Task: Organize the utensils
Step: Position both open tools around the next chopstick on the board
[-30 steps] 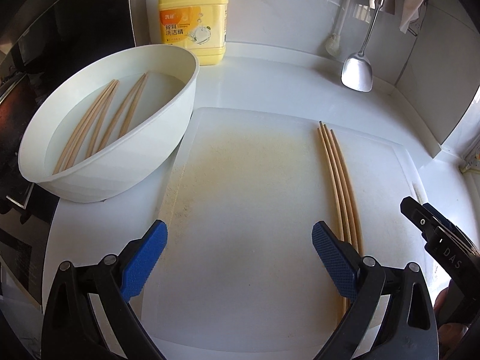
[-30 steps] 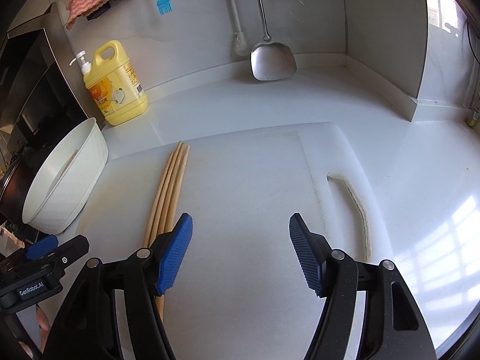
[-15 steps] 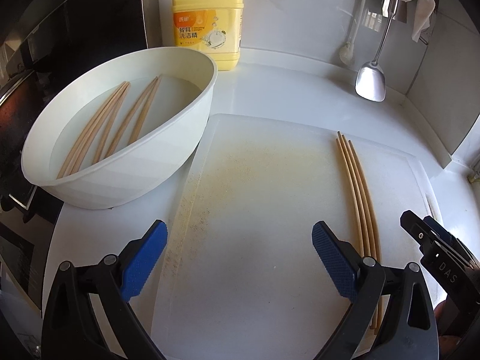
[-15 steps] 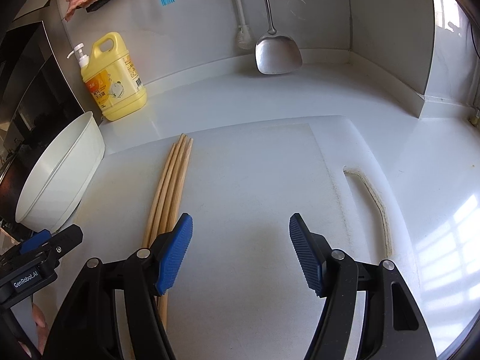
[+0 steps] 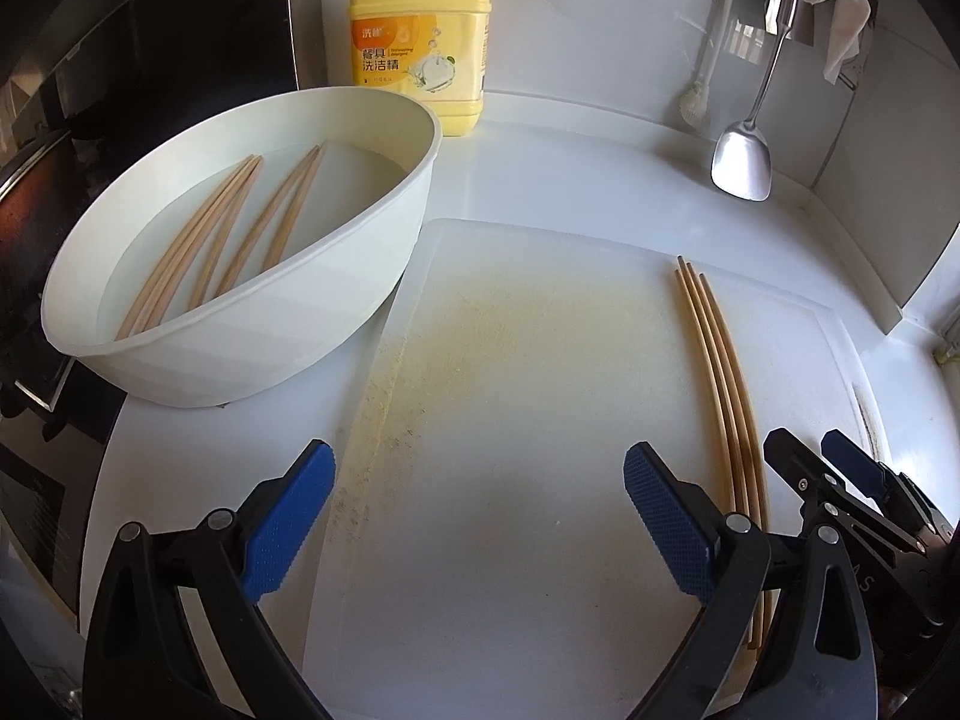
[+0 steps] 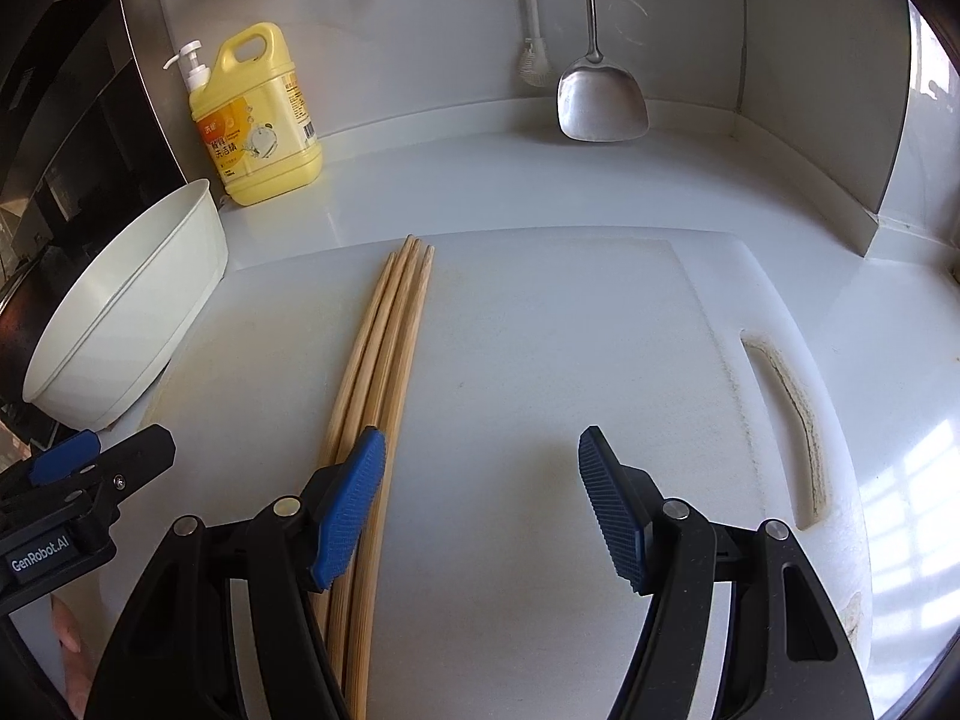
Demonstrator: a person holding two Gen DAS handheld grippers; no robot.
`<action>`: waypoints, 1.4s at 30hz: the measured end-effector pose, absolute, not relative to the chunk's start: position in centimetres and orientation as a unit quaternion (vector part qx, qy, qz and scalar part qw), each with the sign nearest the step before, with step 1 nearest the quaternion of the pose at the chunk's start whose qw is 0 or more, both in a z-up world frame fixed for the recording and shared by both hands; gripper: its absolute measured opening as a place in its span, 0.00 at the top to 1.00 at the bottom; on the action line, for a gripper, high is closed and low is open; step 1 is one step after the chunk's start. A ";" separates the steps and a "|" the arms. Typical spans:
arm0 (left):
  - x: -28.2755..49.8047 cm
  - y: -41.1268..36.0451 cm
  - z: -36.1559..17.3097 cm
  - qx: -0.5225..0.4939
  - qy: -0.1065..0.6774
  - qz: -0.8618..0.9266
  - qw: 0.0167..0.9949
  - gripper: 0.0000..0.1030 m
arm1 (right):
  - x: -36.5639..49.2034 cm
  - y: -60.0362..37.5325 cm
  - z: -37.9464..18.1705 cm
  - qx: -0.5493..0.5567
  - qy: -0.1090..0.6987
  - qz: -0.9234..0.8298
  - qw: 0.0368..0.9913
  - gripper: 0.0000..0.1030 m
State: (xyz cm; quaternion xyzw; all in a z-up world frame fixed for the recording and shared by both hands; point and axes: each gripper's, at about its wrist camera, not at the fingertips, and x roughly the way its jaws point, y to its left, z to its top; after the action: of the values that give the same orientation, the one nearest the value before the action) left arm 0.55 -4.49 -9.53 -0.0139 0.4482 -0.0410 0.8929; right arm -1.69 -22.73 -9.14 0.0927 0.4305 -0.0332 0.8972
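Both cameras have pulled back from the white plastic cutting board (image 5: 528, 420), where four wooden chopsticks (image 6: 384, 348) lie bundled; more soak in the white oval basin (image 5: 384, 276), far left. Left gripper (image 5: 477, 516) and right gripper (image 6: 480, 498) hang wide, empty; likely next: left reaches into the basin

Left hand-held gripper (image 5: 477, 516) jaws spread wide, empty; right hand-held gripper (image 6: 483, 501) likewise, close alongside.

Near ends of the board chopsticks (image 6: 384, 360) lie hidden under the right gripper's fingers (image 6: 351, 510).
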 end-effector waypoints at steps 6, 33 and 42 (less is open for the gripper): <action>0.5 -4.5 -9.4 -0.017 0.447 -0.040 0.893 0.07 | -1.7 -22.4 -9.1 0.069 0.434 -0.033 0.898 0.38; 0.4 -7.8 -10.1 -0.007 0.450 -0.069 0.891 0.07 | -2.9 -24.3 -8.5 0.070 0.417 -0.042 0.905 0.38; 0.6 -7.9 -10.0 -0.004 0.450 -0.073 0.890 0.07 | -2.6 -22.2 -9.1 0.023 0.420 -0.032 0.906 0.38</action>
State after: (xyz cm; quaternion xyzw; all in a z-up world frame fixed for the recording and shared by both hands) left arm 0.55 -7.94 -10.03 -0.0045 0.4496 -0.0735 0.8902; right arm -2.63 -22.24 -9.09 0.0231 0.4205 -0.0322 0.9064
